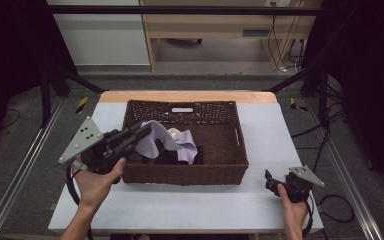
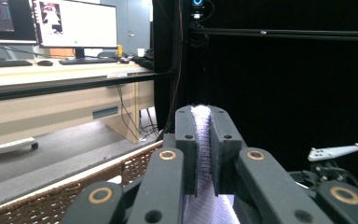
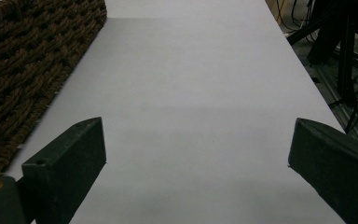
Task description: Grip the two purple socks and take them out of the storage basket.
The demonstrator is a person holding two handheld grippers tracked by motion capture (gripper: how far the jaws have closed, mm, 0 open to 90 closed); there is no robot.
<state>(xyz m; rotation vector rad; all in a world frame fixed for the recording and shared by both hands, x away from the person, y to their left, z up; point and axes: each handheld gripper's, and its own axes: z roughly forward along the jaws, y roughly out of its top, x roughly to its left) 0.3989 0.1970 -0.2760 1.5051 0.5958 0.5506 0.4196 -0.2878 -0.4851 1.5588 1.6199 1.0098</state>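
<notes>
Left hand-held gripper (image 2: 202, 116): jaws closed tight on a fold of lilac cloth (image 2: 204, 154), cloth edge showing betw. the two pads in the left gripper view. In the high view this hand-held gripper (image 1: 142, 131) sits centre-left of frame, held in the left hand (image 1: 97, 177), tips over the left end of the basket (image 1: 187, 173); lilac cloth (image 1: 152, 138) lifted from the tips and draping down into the basket.

Right hand-held gripper (image 1: 269, 176): lower right of the high view, in the right hand (image 1: 291, 200), low over the counter (image 1: 180, 207). Right gripper view: jaws wide apart, nothing betw. them, bare counter (image 3: 191, 93) ahead, basket wall (image 3: 23, 70) at upper left of frame.

Basket: dark brown wicker, rectangular, centre of counter. Inside: cream item (image 1: 174, 133), dark fabric (image 1: 172, 157) beneath the lilac cloth.
</notes>
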